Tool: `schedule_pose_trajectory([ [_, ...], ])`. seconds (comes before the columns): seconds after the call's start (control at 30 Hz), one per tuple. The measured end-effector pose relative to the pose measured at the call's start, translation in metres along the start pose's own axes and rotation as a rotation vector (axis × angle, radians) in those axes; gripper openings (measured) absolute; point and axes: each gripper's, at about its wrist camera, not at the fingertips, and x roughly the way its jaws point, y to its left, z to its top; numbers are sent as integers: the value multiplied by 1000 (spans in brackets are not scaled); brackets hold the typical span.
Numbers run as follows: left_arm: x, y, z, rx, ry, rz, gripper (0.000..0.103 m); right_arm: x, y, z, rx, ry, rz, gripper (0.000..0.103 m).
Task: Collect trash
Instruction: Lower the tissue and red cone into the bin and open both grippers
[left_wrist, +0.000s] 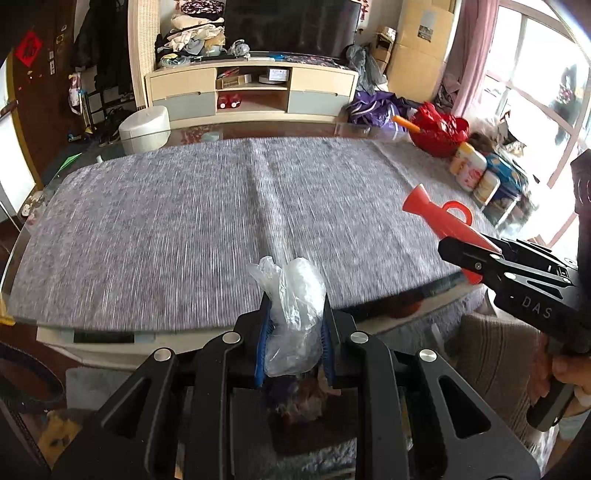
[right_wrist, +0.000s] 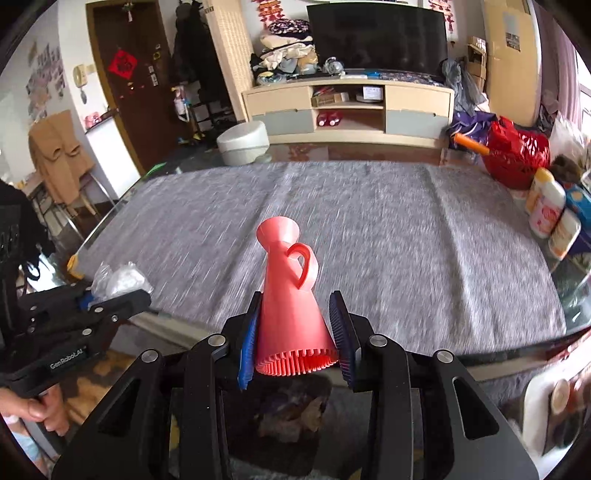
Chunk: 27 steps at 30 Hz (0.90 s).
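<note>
My left gripper (left_wrist: 295, 314) is shut on a crumpled clear plastic bag (left_wrist: 293, 306), held at the near edge of the grey-clothed table (left_wrist: 166, 229). My right gripper (right_wrist: 297, 325) is shut on a red cone-shaped plastic jug with a loop handle (right_wrist: 286, 291), gripped by its wide ribbed base with the flared mouth pointing away. In the left wrist view the red jug (left_wrist: 439, 214) and the right gripper (left_wrist: 476, 258) show at the right. In the right wrist view the left gripper (right_wrist: 99, 295) and the plastic bag (right_wrist: 118, 278) show at the left. Below both grippers lies a dark container with scraps (right_wrist: 291, 417).
A red basket (left_wrist: 439, 129) with an orange stick, white bottles (left_wrist: 469, 170) and a blue box stand at the table's right end. A TV cabinet (left_wrist: 251, 88) and a white stool (left_wrist: 146, 127) stand beyond the table. A striped cushion (left_wrist: 495, 365) lies at the near right.
</note>
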Motion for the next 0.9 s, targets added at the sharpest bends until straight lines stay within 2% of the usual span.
schedule_pose_trajectory([
  [0.2, 0, -3, -43, 6, 43, 9, 21, 3, 3, -44, 33, 54, 16, 37],
  [0.43, 35, -5, -94, -17, 145, -2, 21, 27, -1, -90, 81, 155, 19, 37],
  [0.73, 91, -4, -135, -39, 273, -19, 22, 95, -7, -138, 165, 314, 29, 37],
  [0.9, 116, -1, -148, -53, 328, -30, 22, 120, -8, -148, 171, 371, 17, 37],
])
